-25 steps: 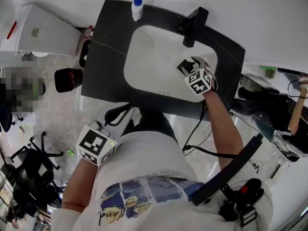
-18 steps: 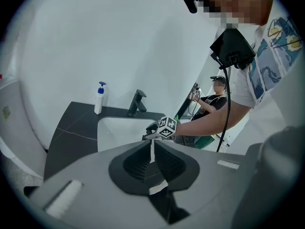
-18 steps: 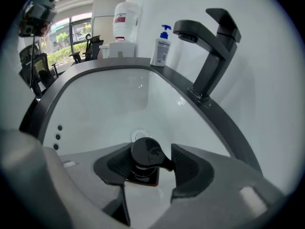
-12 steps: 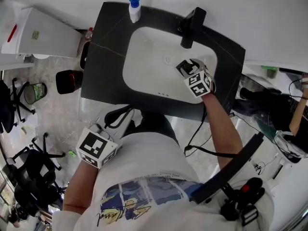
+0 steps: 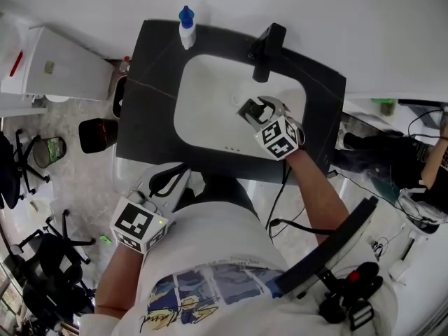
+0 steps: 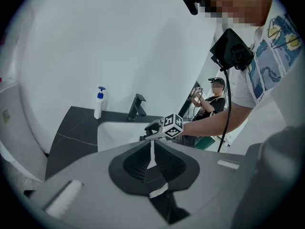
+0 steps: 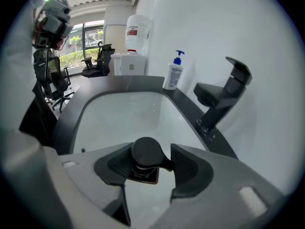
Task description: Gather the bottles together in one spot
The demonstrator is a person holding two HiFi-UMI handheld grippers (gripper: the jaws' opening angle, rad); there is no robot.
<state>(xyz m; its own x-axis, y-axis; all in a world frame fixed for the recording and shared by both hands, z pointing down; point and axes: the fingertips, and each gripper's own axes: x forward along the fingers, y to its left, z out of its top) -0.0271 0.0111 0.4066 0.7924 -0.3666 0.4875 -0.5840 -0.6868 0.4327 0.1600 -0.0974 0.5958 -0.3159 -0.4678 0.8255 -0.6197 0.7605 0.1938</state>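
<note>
- Bottle with dark cap (image 7: 145, 152): clamped in right gripper (image 7: 150, 157), whose jaws have just been closing on it; held over sink basin (image 5: 203, 121), just in front of faucet (image 5: 267, 45).
- White bottle (image 5: 186, 26), blue pump: upright at back-left corner of counter (image 5: 147, 107).
- Left gripper (image 6: 152, 149): jaws together, nothing between them, off counter's front edge.

Reference: white oval ceramic sink basin (image 5: 203, 98), which we see set into a dark grey stone countertop (image 5: 143, 117). Matte black block-shaped faucet (image 5: 267, 46) stands on the basin's back rim, spout over the bowl. Dark round container (image 5: 98, 133) sits on the floor left of the basin. Black office chairs (image 5: 42, 257) are further left. White water dispenser (image 7: 129, 61) stands beyond the basin's left end. A second person (image 6: 213, 99) stands well right of the basin.
</note>
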